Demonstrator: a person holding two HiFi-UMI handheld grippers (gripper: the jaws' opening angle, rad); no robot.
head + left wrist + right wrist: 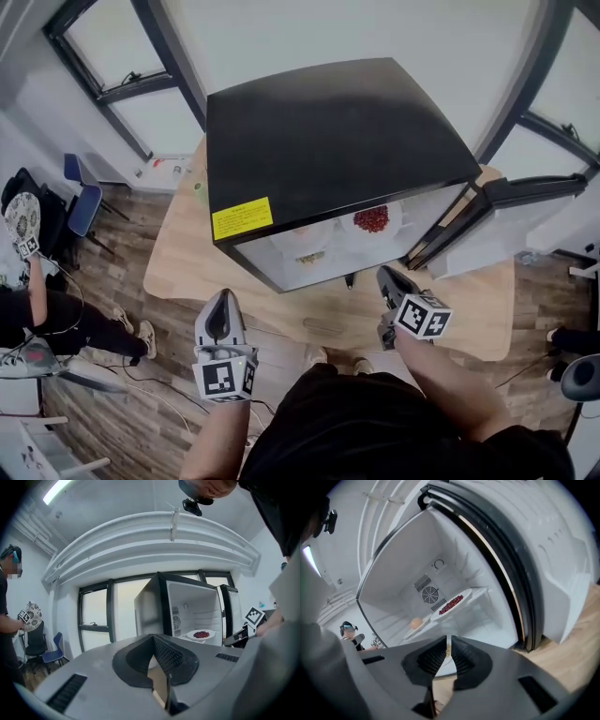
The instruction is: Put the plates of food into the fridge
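Observation:
A black mini fridge [328, 141] stands on a wooden table [183, 267] with its door [511, 220] swung open to the right. On its shelf sits a white plate of red food [372, 219], beside a second plate [302, 246] with pale food. The right gripper view shows the red-food plate [451, 604] and the other plate [416, 622] side by side. My right gripper [389, 278] hangs just before the fridge opening, its jaws a narrow slit apart [448, 641], nothing between them. My left gripper [222, 319] is lower left, shut and empty [153, 637].
The open door blocks the right side of the table. Another person [37, 309] sits on the floor side at far left, holding a gripper [22, 223]. A blue chair [82, 192] stands by the window. My own shoes show below the table's near edge.

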